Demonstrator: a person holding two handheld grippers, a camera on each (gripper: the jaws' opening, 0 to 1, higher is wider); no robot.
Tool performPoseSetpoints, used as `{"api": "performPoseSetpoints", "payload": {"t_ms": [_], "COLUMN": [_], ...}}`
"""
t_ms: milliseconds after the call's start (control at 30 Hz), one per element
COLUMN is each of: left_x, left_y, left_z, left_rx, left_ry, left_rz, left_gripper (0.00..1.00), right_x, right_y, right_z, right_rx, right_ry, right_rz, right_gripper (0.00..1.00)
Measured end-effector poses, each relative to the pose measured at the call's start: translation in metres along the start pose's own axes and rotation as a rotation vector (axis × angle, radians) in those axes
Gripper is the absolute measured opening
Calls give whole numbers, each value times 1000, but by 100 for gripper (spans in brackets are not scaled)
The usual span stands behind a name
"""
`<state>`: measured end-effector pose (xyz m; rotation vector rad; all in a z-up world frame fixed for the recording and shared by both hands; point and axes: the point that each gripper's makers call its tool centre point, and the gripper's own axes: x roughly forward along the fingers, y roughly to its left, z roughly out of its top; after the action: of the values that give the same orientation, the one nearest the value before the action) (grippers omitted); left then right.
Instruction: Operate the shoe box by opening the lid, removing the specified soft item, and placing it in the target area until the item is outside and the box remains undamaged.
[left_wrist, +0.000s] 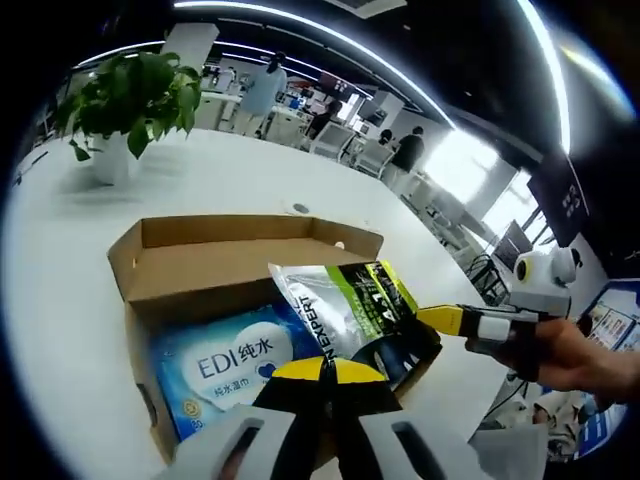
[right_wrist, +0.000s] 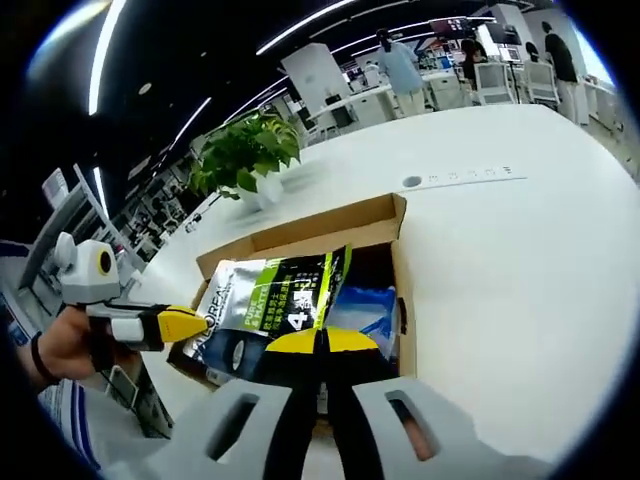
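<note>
Left gripper view: you are pinching the silver-green pouch (left_wrist: 345, 300) with the right gripper (left_wrist: 425, 322) over the open shoe box (left_wrist: 235, 262); left gripper (left_wrist: 326, 372) jaws are pressed together.

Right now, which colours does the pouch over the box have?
The pouch is silver-grey with a lime-green and black band; right gripper view shows it best.

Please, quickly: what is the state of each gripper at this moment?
Left gripper: shut on the silver-green pouch, at its lower edge over the open box.
Right gripper: shut on the same pouch, at its side edge.
</note>
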<state>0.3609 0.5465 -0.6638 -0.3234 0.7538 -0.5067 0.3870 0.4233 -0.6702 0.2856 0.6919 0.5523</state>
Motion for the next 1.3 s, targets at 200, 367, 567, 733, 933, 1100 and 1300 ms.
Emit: {"api": "performPoseSetpoints", "payload": {"t_ms": [200,367,567,733,933,1100,1300], "left_x": [10,23,40,53,69,80,90], "left_y": [-24,-45,-71,-96,-122,-144,-160], "left_z": [1,0,-6,-9,-14,-21,-29], "left_rx": [21,53,101,142,176,192,213], "left_ry": [12,31,66,94,118,137,161], "left_rz": [-31,-62,-106,-138,-174,-196,-216], "left_gripper": [0,0,0,0,0,0,0], "right_x": [-21,-41,-68,-90,-114,-132,-148], "right_y": [-16,-34,-59,-78,-100,-114,-130], "right_z": [7,7,1,-4,-13,-18,-24], "right_rx": [0,24,66,108,141,160,181], "right_ry": [-37,-62,-93,-129,-150,-164,-172], "right_rz": [-19,-46,-86,-114,-149,-174,-194], "right_gripper": [0,0,0,0,0,0,0]}}
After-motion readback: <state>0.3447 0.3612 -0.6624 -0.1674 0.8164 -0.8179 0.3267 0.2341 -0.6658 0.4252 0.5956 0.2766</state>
